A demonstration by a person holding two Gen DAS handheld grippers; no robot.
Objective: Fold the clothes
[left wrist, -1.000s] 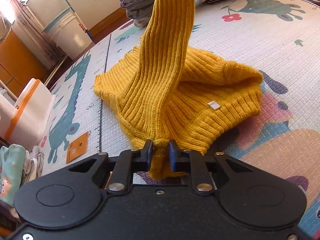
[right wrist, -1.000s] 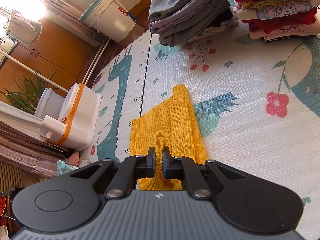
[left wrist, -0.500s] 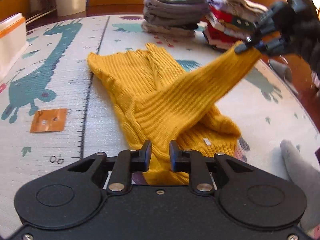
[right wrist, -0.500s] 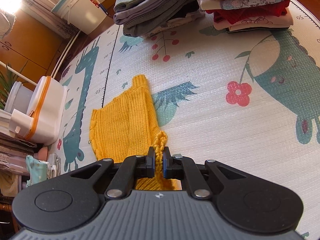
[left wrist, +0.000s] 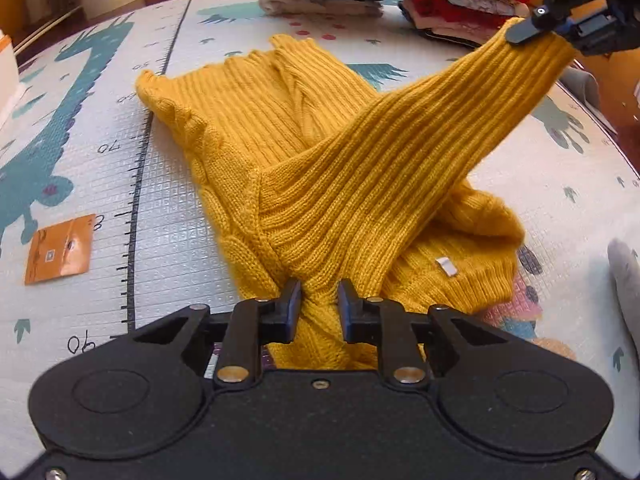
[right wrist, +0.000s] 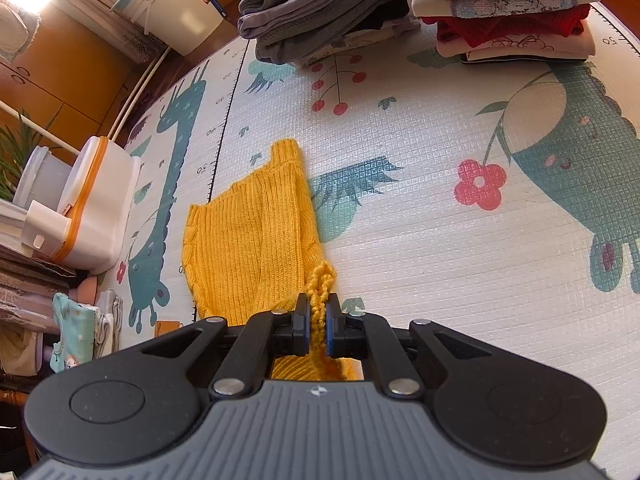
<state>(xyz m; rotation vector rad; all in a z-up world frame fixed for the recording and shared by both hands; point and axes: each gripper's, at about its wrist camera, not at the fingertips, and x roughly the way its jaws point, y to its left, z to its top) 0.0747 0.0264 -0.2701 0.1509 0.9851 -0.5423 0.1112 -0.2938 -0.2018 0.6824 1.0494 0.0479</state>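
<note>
A mustard-yellow ribbed sweater (left wrist: pixel 280 148) is lying on a play mat (left wrist: pixel 168 208) printed with dinosaurs, flowers and a ruler strip. Most of its body is resting flat on the mat, while one sleeve (left wrist: pixel 420 144) is being held up off the fabric and is crossing diagonally over the body.

The left claw (left wrist: pixel 319 308) is gripping the sweater where the sleeve joins the body, its two fingers pressing into a bunched fold of knit with the thick fabric keeping them somewhat apart. At the far end of the sleeve, the right claw (left wrist: pixel 532 32) is pinching the cuff, up and to the right in the left wrist view. In the right wrist view, the right claw (right wrist: pixel 318 322) is showing its fingers nearly together, clamped on a narrow ridge of yellow knit that is sticking up between them. Below and beyond it, the sweater (right wrist: pixel 248 232) is spreading across the mat, with its other sleeve pointing away toward the far edge.

A small white label (left wrist: pixel 446 266) is showing on the fabric near the ribbed band at the right. An orange card (left wrist: pixel 56 250) is lying on the mat to the left of the sweater, well apart from it. At the far side of the mat, a grey pile of folded clothes (right wrist: pixel 320 12) and a red and cream pile (right wrist: pixel 504 12) are sitting side by side. A white container with an orange band (right wrist: pixel 92 208) is standing off the mat's left edge.
</note>
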